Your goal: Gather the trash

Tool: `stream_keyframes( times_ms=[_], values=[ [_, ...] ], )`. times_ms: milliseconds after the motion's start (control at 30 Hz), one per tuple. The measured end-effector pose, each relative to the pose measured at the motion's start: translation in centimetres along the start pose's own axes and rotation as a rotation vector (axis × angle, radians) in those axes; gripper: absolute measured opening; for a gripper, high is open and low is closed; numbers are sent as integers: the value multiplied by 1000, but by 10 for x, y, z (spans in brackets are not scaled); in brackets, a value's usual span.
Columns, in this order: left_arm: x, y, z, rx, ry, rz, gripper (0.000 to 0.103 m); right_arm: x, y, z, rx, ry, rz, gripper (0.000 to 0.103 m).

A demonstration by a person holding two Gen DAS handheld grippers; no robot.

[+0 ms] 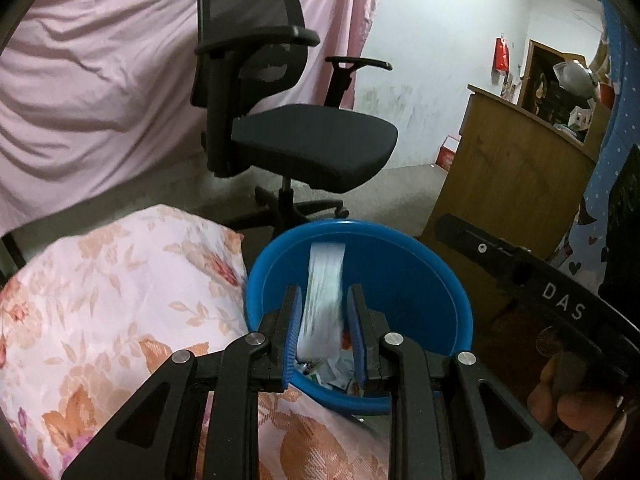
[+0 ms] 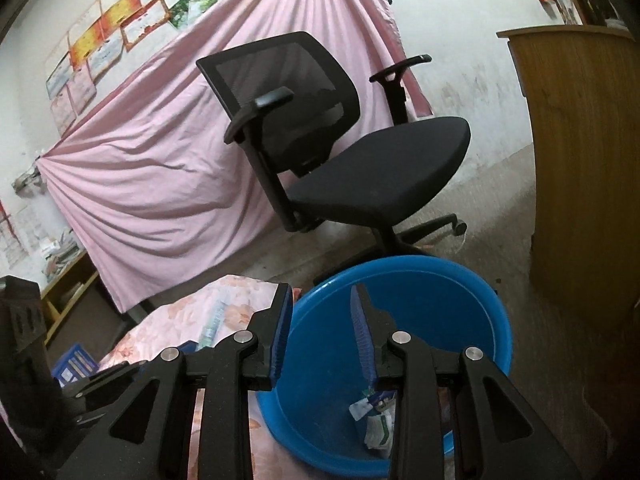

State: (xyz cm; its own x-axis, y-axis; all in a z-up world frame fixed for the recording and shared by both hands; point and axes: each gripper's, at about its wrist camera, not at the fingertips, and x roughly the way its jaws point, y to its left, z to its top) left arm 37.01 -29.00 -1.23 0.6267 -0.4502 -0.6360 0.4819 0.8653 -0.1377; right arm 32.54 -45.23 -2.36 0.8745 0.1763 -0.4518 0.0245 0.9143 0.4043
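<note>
A blue plastic basin [image 1: 424,280] stands on the floor beside the floral-covered table [image 1: 100,300]. My left gripper [image 1: 323,300] hangs over it. A white wrapper [image 1: 323,300] is blurred between its blue pads, and the pads stand slightly apart from it. Crumpled wrappers [image 1: 332,376] lie at the basin's bottom. In the right wrist view my right gripper [image 2: 320,304] is open and empty over the basin's [image 2: 452,304] near rim, with wrappers [image 2: 376,420] inside. A thin wrapper [image 2: 212,322] lies on the floral cloth [image 2: 168,320] to the left.
A black office chair [image 1: 296,128] stands behind the basin, before a pink sheet [image 1: 80,80]. A wooden cabinet [image 1: 504,168] is to the right. The other gripper's black body [image 1: 532,292] shows at right. A blue crate [image 2: 74,364] sits low left.
</note>
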Motion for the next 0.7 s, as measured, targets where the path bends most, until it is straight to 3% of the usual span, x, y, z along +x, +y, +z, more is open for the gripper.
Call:
stream_keyframes(
  times_ms=[100,700],
  values=[
    [-2,2,1,-9,-2,3,29,1,-1,1,2,1,-1,31],
    [-23,17,7,-12,-34,48,29,0,1,3,-7,4,5,32]
  ],
)
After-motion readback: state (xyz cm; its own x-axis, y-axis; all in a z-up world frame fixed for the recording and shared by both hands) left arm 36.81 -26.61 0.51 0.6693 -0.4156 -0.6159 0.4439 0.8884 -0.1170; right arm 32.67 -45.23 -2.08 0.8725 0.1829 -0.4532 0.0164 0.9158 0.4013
